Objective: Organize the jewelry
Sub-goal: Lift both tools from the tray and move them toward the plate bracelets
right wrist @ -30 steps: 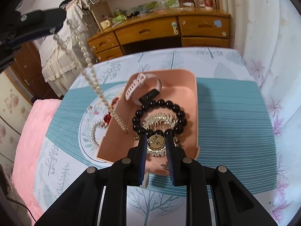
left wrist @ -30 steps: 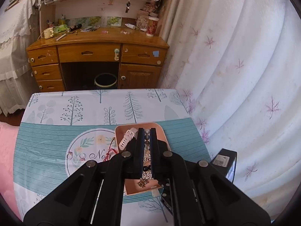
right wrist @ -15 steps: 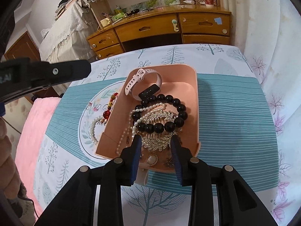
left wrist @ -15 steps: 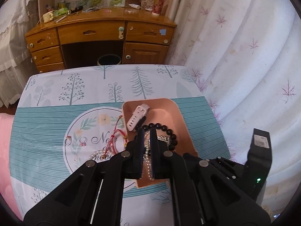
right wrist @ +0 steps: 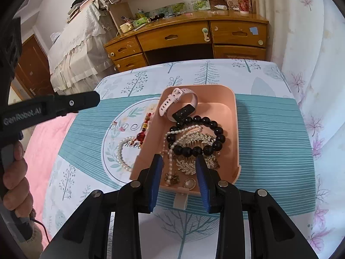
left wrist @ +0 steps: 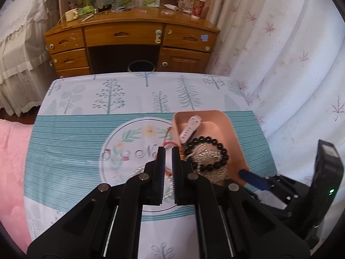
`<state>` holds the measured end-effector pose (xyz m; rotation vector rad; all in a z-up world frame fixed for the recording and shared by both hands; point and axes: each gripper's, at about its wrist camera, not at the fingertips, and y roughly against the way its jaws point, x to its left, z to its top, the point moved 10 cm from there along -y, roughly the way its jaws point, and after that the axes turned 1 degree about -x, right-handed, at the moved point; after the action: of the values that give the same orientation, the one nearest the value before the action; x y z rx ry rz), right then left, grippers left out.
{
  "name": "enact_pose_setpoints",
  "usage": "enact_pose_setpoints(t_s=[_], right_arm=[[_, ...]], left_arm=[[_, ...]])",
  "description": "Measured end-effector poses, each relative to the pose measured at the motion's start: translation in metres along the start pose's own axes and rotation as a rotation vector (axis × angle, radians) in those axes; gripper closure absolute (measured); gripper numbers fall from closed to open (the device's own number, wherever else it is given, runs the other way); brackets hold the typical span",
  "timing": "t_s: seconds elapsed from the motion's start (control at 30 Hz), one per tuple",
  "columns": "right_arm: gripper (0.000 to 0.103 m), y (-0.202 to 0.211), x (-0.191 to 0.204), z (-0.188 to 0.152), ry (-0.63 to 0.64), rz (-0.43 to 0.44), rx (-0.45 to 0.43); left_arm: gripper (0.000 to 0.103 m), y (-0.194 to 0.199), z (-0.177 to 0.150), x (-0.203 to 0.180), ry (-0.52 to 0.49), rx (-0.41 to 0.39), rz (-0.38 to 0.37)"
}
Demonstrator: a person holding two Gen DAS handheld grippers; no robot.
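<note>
A pink tray (right wrist: 235,116) on the table holds a pink watch (right wrist: 172,101), a black bead bracelet (right wrist: 215,129), a pearl necklace (right wrist: 170,153), a silver comb (right wrist: 198,140) and small brooches. The tray also shows in the left wrist view (left wrist: 232,129). On the cloth left of the tray lie a pearl bracelet (right wrist: 121,151), a red bead string (right wrist: 143,133) and two rings (left wrist: 115,155). My left gripper (left wrist: 168,151) is slightly open and empty above the cloth, left of the tray. My right gripper (right wrist: 179,158) is open and empty over the tray's near end.
The table has a tree-print cloth (right wrist: 269,133). A wooden desk (left wrist: 129,34) with clutter stands beyond it, a bin (left wrist: 141,67) beneath. A curtain (left wrist: 280,54) hangs at the right, a pink bed (left wrist: 10,146) at the left.
My left gripper let the pearl necklace fall into the tray, then moved left over the cloth and opened slightly. My right gripper opened wider and drew back a little.
</note>
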<state>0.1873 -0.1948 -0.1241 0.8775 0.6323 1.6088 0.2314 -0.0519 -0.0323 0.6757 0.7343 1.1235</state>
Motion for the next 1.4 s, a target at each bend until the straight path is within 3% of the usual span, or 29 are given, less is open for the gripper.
enact_pose_setpoints(t_s=[0.33, 0.87, 1.1, 1.17, 1.33, 1.4], right_arm=[[0.071, 0.042, 0.036, 0.017, 0.053, 0.012, -0.049], [0.070, 0.127, 0.107, 0.065, 0.105, -0.039, -0.151], [0.067, 0.164, 0.130, 0.104, 0.092, -0.044, -0.186], [0.065, 0.165, 0.132, 0.114, 0.088, -0.050, -0.180], [0.063, 0.140, 0.130, 0.120, 0.069, -0.064, -0.097], [0.063, 0.123, 0.126, 0.116, 0.055, -0.061, -0.056]], left_arm=[[0.100, 0.031, -0.001, 0.042, 0.065, -0.031, 0.066], [0.099, 0.090, -0.007, 0.050, 0.098, -0.129, 0.017], [0.099, 0.114, 0.005, 0.066, 0.088, -0.164, 0.042], [0.097, 0.115, 0.008, 0.072, 0.082, -0.158, 0.054], [0.070, 0.093, 0.006, 0.086, 0.091, -0.114, 0.080], [0.069, 0.077, 0.001, 0.091, 0.096, -0.085, 0.086]])
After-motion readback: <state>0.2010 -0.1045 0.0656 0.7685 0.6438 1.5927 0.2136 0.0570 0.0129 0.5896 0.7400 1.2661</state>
